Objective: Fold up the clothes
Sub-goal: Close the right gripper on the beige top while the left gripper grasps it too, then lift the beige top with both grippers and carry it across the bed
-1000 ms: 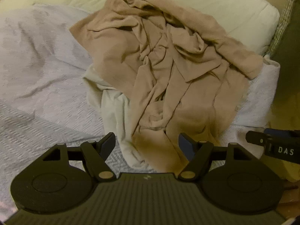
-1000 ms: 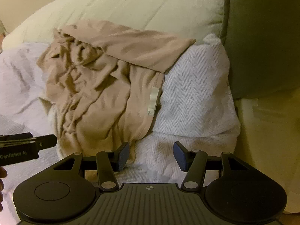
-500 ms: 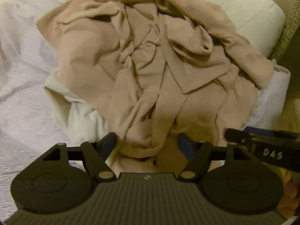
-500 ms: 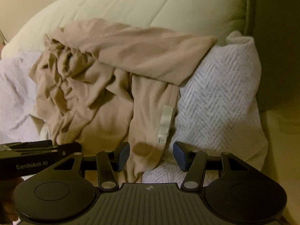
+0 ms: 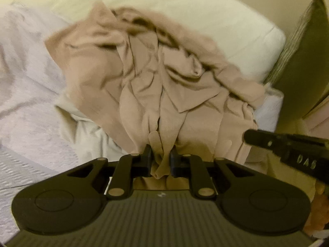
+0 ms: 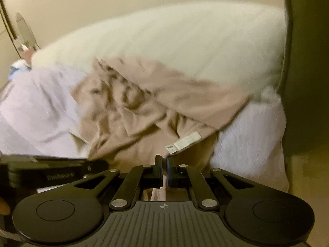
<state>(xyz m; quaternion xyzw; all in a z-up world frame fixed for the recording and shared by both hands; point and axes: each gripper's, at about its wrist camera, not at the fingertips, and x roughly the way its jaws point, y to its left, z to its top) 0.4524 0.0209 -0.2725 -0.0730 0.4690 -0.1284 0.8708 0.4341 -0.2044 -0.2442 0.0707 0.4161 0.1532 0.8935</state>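
A crumpled tan garment [image 5: 164, 78] lies on the bed against a pillow. In the left wrist view my left gripper [image 5: 161, 154] is closing, and its pads press on a bunched fold at the garment's near edge. My right gripper [image 6: 164, 160] is shut on the garment's [image 6: 127, 119] near hem, just below its white label [image 6: 186, 142]. The hem strip runs down between the pads. The right tool's black body [image 5: 287, 150] shows at the right of the left wrist view, close beside the left gripper. Both views are blurred.
A big cream pillow [image 5: 185, 10] lies behind the garment. A white textured bedspread [image 5: 24, 103] spreads to the left, and a pale cloth [image 5: 82, 127] peeks out under the garment. A white herringbone blanket [image 6: 250, 144] sits at the right, beside an olive cushion [image 6: 308, 82].
Both grippers moved in over the garment's near edge and closed on it. Both views have tipped upward and the cloth is drawn toward the grippers.
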